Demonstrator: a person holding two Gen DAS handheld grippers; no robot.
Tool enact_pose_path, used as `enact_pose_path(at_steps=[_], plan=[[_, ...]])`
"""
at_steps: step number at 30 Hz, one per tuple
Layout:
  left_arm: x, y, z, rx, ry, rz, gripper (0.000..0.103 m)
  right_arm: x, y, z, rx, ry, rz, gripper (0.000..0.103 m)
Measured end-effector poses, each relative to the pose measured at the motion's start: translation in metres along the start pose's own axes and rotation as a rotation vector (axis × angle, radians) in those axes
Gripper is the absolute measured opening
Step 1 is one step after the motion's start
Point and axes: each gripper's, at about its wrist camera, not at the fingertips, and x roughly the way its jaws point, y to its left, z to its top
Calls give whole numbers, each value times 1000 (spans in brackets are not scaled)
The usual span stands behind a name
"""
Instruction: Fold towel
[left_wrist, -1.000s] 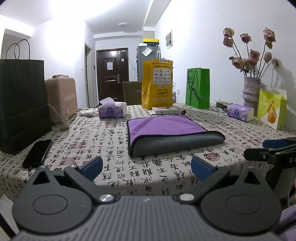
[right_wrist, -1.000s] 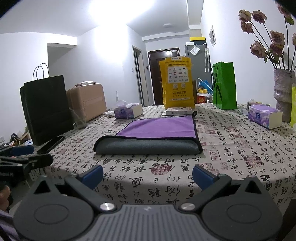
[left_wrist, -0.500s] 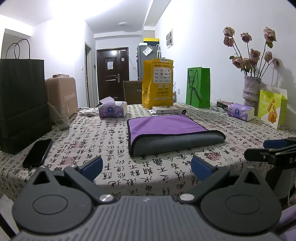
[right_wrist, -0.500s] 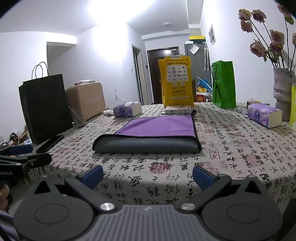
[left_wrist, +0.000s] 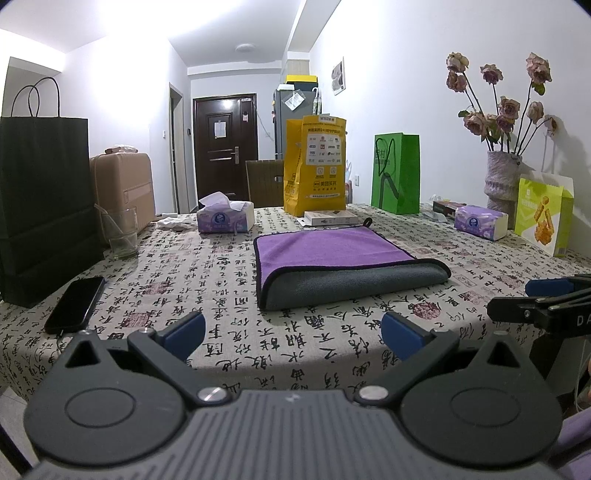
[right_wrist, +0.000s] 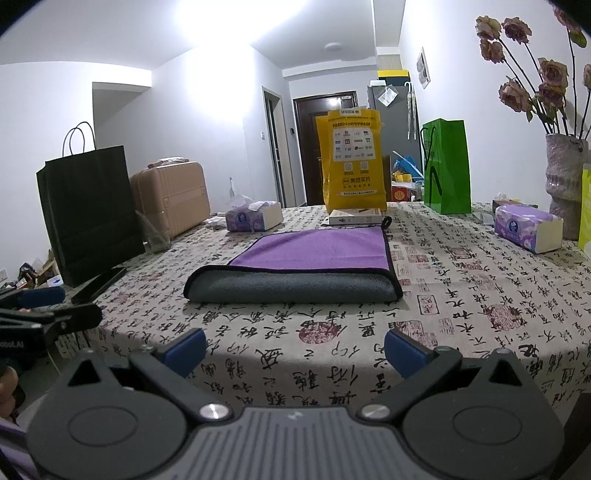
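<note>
1. The left tool (left_wrist: 291, 332) hangs at the near edge of the table (left_wrist: 221, 280), its blue-tipped fingers spread wide with nothing between them.
2. The right tool (right_wrist: 293, 349) sits the same way just off the table edge, fingers wide apart and empty.
3. The towel (left_wrist: 332, 258) lies flat on the table ahead of both tools, well clear of their fingertips; it is ahead and slightly right of the left tool, and almost dead ahead of the right one (right_wrist: 295, 266).
4. It is folded once: the purple face is up, and the rolled grey fold faces the tools.
5. That fold edge, its long side, runs crosswise to the tools' pointing direction; the open edges point away toward the yellow bag (left_wrist: 316, 166).
6. A small black loop (right_wrist: 386, 221) sticks out at the far right corner of the towel.
7. Left of the left tool, a dark phone (left_wrist: 75, 304) lies flat near the table edge, beside a black paper bag (left_wrist: 40, 206).
8. A tissue pack (right_wrist: 528, 229) lies far ahead to the right of the right tool.
</note>
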Motion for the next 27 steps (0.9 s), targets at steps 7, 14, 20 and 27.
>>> enact_pose_path(at_steps=[7, 14, 20, 27], plan=[[1, 0, 0, 1, 4, 3, 103, 0, -1, -1, 2, 0, -2, 103], [2, 0, -1, 2, 5, 4, 103, -2, -2, 0, 3, -3, -5, 103], [2, 0, -1, 2, 6, 4, 103, -3, -2, 0, 4, -4, -6, 103], [3, 0, -1, 1, 6, 2, 103, -3, -2, 0, 5, -5, -9, 103]])
